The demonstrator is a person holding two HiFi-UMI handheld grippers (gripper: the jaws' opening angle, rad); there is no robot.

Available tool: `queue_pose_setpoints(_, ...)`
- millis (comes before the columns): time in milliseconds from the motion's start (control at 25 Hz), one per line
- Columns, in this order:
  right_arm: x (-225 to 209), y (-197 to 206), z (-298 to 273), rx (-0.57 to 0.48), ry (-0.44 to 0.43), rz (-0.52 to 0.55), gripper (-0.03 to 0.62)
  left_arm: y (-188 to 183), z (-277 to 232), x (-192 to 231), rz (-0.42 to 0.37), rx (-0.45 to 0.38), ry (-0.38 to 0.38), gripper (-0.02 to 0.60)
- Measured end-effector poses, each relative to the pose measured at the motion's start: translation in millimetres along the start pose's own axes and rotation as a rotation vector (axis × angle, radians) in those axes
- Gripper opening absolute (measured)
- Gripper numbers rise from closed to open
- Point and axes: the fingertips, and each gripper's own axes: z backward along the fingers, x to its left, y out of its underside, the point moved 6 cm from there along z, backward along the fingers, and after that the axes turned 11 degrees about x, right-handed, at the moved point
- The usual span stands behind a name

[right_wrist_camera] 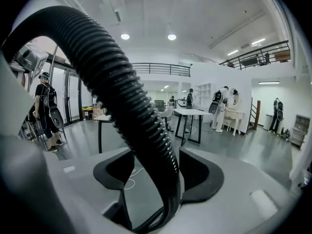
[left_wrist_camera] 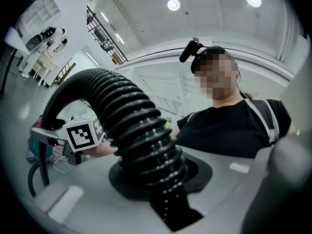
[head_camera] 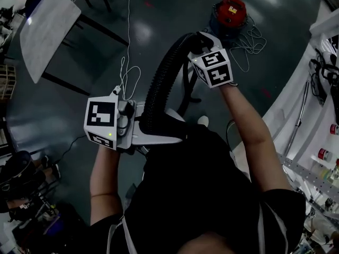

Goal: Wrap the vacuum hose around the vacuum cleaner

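Jaws flank hose (head_camera: 159, 83), glossy dark floor (head_camera: 159, 15)

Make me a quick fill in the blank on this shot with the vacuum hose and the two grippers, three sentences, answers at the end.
1. The left gripper is clamped on the ribbed hose, whose colour is ____.
2. The right gripper has its jaws ____, with the hose running between them.
3. On the floor ahead of the person, the vacuum cleaner has a ____ top.

Missing words: black; open; red.
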Motion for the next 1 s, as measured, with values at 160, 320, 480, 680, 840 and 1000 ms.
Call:
queue_pose_setpoints(160,-6,-4,-6,-0.012,-0.009,0.028,0.224,7,2,-1,-0.019,0.028,0.049,0.104)
queue_pose_setpoints(320,-8,-6,-6,0.007,-0.019,0.068,0.199,17,4,5,-0.027,0.039,0.057,0.104)
queue_pose_setpoints(480,-18,-5,-8,0.069,0.009,0.046,0.186,29,6,20,-0.031,0.063,0.060,0.103)
queue_pose_setpoints(680,-28,-4,-8,0.120,0.027,0.065,0.179,36,13,33,-0.034,0.041,0.084,0.101)
queue_pose_setpoints(840,-43,-2,-6,0.174,0.062,0.100,0.176,32,19,47,-0.038,0.033,0.088,0.101)
queue_pose_setpoints(1000,-59,2,-2,0.281,0.083,0.131,0.172,33,19,63,-0.037,0.057,0.099,0.100)
